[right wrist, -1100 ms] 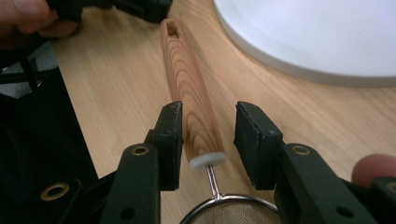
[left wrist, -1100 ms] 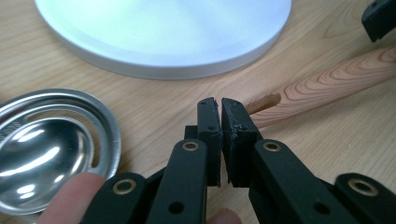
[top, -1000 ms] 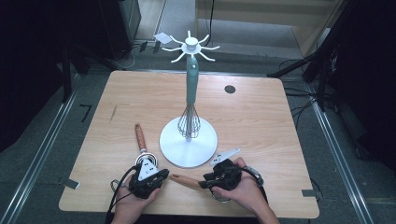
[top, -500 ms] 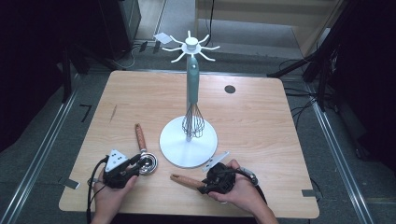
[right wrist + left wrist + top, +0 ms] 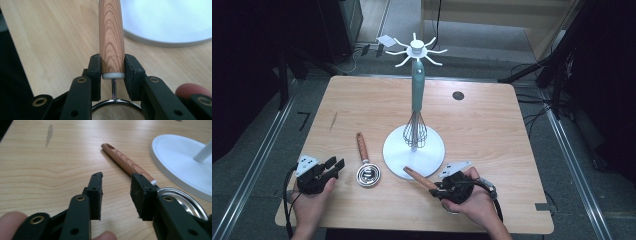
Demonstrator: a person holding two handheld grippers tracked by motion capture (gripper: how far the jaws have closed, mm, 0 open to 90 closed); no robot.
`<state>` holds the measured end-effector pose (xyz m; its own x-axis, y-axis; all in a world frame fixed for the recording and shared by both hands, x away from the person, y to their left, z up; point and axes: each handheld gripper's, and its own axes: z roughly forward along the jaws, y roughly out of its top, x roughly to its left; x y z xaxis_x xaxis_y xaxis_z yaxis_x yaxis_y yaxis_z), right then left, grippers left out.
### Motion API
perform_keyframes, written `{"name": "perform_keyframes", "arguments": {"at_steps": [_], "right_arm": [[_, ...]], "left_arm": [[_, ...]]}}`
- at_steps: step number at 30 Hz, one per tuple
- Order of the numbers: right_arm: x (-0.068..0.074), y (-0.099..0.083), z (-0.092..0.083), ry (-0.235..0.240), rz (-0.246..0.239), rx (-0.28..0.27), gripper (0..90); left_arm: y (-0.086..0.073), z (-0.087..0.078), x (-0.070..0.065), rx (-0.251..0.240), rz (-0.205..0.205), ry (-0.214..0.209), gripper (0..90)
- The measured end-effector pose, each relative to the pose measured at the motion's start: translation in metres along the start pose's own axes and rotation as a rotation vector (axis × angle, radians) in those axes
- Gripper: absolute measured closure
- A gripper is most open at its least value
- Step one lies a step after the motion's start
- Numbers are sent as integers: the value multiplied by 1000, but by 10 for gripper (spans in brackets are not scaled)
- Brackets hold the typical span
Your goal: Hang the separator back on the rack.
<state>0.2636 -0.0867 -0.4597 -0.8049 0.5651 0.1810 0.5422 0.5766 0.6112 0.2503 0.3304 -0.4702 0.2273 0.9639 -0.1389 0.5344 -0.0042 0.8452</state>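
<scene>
— What's the room like?
— Dark floor all round, with cables, and a pale wooden worktop (image 5: 362,100) in the middle. A small dark round hole (image 5: 457,95) sits near its far right side.

— Biggest thing on it?
— A white stand (image 5: 414,150) with a round base, a thin post and hook arms spread at the top. A teal-handled whisk (image 5: 416,107) hangs from it, its wire head just above the base.

— And the smaller tools?
— Two with wood-grain handles. A metal ladle (image 5: 365,162) lies flat on the worktop just left of the stand's base, bowl toward the person, handle pointing away. A mesh strainer (image 5: 111,37) is at the base's near edge, its handle slanting toward the base.

— Who holds what?
— The right gripper (image 5: 443,189) pinches the strainer's handle at the white collar end; its jaws have just been closing and both pads press the wood, with the mesh rim right below them. The left gripper (image 5: 333,165) is near the worktop's front left corner, just left of the ladle. Its jaws have just been opening and stand spread, with bare wood between them; the ladle's bowl lies beside its right jaw in the left gripper view.
</scene>
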Motion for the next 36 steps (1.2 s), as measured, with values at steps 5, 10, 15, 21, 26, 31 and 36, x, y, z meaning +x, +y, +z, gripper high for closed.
{"name": "perform_keyframes", "arguments": {"at_steps": [5,10,15,21,26,31,36], "right_arm": [[-5,-2,-5,-37,30,-48,709],[-10,-3,-10,-66,48,-99,710],[-18,-6,-16,-106,90,-154,710],[-23,-6,-19,-151,128,-203,710],[-29,-5,-24,-172,161,-249,710],[-32,-6,-27,-190,164,-274,709],[-36,-6,-29,-194,184,-297,709]], "left_arm": [[-1,4,5,28,-5,80,371],[3,3,11,21,-10,141,130],[4,1,27,1,-34,112,0],[1,5,37,14,-68,91,0],[-1,10,34,27,-45,97,0],[-2,13,30,22,-15,110,0],[-3,13,28,-10,-12,107,0]]}}
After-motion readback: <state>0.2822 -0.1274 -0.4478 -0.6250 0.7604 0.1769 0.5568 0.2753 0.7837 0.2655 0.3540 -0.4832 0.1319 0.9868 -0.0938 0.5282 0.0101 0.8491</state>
